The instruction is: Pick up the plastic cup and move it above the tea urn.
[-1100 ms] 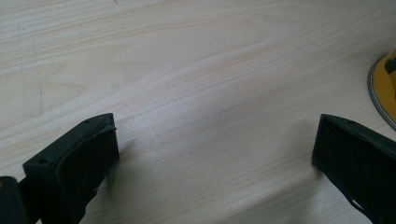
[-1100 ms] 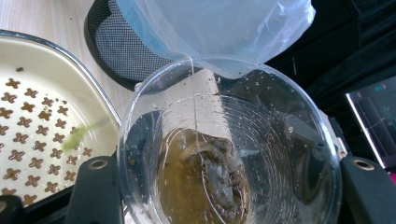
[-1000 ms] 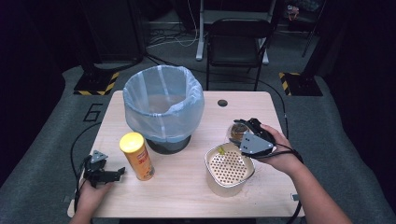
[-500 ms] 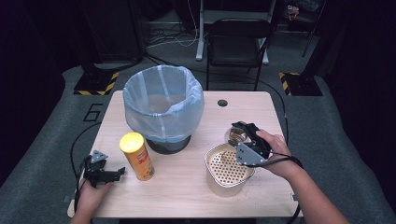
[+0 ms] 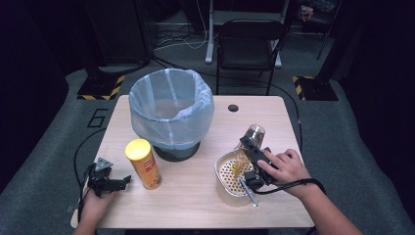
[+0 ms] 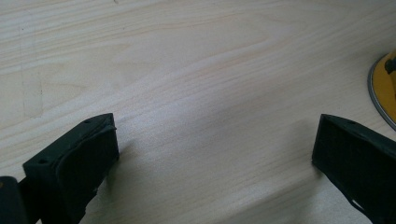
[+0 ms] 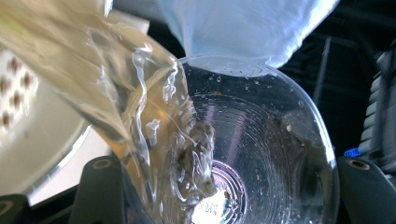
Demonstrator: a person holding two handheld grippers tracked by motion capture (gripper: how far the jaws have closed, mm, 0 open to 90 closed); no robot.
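Note:
My right gripper is shut on a clear plastic cup, tipped over on its side above a white perforated strainer bowl at the table's right front. Its jaws have just been closing a little tighter on the cup. Yellowish liquid streams from the cup into the strainer. In the right gripper view the cup sits between my black jaws, liquid running out toward the strainer. My left gripper rests open on the table at the front left, nothing between its jaws.
A tall yellow snack can stands just right of the left gripper; its base edge shows in the left gripper view. A bin lined with a pale blue bag stands at the back middle. A black chair is behind the table.
The right hand has moved toward the strainer and down, tipping the cup over it; liquid now pours out. The left gripper has stayed put.

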